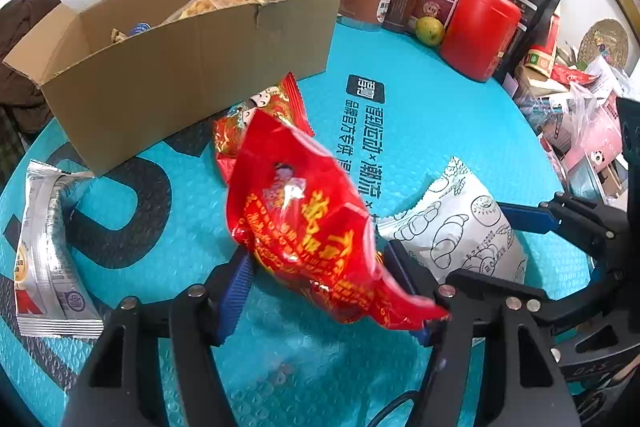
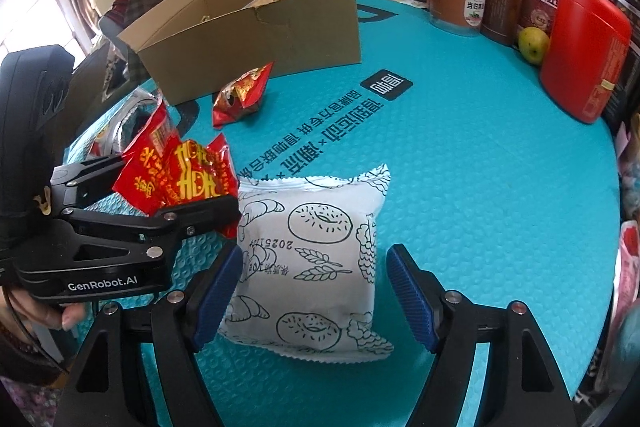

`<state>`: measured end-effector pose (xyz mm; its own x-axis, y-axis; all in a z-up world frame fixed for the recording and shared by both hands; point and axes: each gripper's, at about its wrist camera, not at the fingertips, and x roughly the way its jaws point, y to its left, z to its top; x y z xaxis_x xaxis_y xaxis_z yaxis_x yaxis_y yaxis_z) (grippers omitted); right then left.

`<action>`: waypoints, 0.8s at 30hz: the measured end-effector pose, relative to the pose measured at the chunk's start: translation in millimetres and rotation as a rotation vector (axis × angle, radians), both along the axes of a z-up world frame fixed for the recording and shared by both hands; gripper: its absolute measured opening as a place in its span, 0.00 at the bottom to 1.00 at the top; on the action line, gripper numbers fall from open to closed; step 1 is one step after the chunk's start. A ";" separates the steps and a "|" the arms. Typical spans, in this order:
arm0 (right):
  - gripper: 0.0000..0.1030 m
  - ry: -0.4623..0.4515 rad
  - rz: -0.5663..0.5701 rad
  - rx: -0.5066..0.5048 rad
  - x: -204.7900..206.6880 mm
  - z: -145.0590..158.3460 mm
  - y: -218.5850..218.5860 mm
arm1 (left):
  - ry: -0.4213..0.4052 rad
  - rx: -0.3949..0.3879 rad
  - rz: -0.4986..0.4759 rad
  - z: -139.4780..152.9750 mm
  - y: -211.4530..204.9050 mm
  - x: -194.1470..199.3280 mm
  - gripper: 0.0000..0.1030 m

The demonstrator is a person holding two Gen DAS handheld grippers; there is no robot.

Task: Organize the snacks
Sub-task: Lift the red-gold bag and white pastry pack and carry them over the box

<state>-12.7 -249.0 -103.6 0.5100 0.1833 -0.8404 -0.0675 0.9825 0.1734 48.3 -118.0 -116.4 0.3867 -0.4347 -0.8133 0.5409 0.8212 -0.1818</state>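
My left gripper (image 1: 316, 255) is shut on a red snack packet (image 1: 304, 219), which hangs tilted above the teal mat (image 1: 440, 131). In the right wrist view the same left gripper (image 2: 168, 183) grips that red packet (image 2: 180, 171). A white bread packet with line drawings (image 2: 312, 259) lies flat on the mat. My right gripper (image 2: 316, 253) stands open over it, the left pad at its edge and the right pad apart from it. An open cardboard box (image 1: 192, 67) with snacks inside sits at the back left. A second red packet (image 1: 256, 119) lies in front of the box.
A silver packet (image 1: 48, 247) lies at the mat's left edge. Jars, a red canister (image 2: 580, 51) and a green fruit (image 2: 534, 45) line the back right. Bags and clutter (image 1: 580, 131) crowd the right rim. A hand (image 2: 52, 311) holds the left gripper.
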 end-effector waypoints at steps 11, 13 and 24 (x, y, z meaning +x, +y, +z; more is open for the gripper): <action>0.50 -0.029 -0.024 0.022 -2.7 3.8 0.4 | 0.005 -0.020 0.047 7.1 17.0 -10.1 0.58; 0.50 -0.030 -0.023 0.017 -3.4 4.9 1.4 | 0.005 -0.022 0.055 8.3 20.9 -12.7 0.56; 0.50 -0.025 -0.016 0.024 -13.7 6.8 8.3 | 0.069 -0.049 0.106 0.0 25.5 -10.6 0.38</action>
<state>-26.4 -240.7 -96.8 0.5338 0.1953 -0.8228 -0.0565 0.9790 0.1957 37.7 -92.5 -116.4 0.3767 -0.4338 -0.8185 0.4360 0.8626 -0.2565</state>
